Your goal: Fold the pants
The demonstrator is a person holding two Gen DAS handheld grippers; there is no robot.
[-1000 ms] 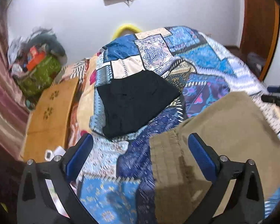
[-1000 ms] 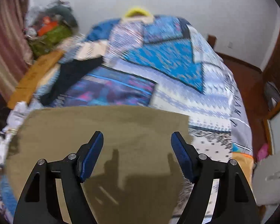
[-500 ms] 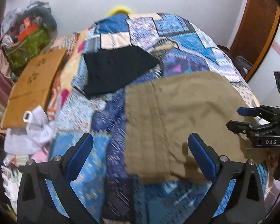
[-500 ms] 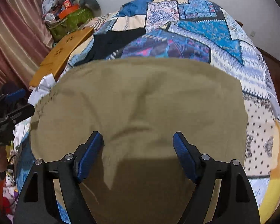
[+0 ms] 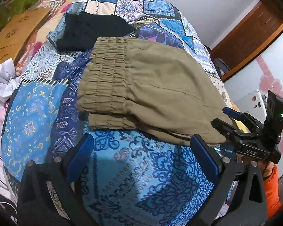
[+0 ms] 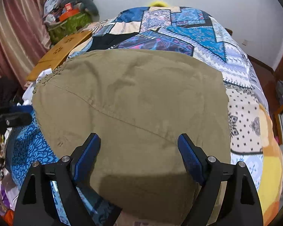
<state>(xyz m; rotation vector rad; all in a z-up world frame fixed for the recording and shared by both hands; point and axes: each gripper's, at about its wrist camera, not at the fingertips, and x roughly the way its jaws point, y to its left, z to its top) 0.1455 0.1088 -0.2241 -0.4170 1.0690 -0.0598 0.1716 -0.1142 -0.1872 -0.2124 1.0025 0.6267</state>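
Note:
Khaki pants (image 5: pixel 151 86) lie folded on the patchwork bedspread (image 5: pixel 37 116), elastic waistband to the left, one layer stacked on another. My left gripper (image 5: pixel 141 143) is open over bare bedspread, just short of the pants' near edge, with nothing between its fingers. The right wrist view shows the pants (image 6: pixel 141 94) filling the middle. There my right gripper (image 6: pixel 138 138) hovers over them with its jaws opening, the fabric lying flat beneath and unpinched. In the left wrist view the right gripper (image 5: pixel 219 115) is at the pants' right corner.
A folded black garment (image 5: pixel 92 32) lies behind the pants. A wooden board (image 5: pixel 15 32) and crumpled white material (image 5: pixel 3 82) sit off the bed's left side, with a cluttered green bag (image 6: pixel 69 22) beyond. A wooden door (image 5: pixel 254 24) stands at right.
Both grippers dropped closer to the bed. The left one swung toward the bed's near edge, so the pants now lie beyond its fingers. The right gripper's fingers spread slightly wider.

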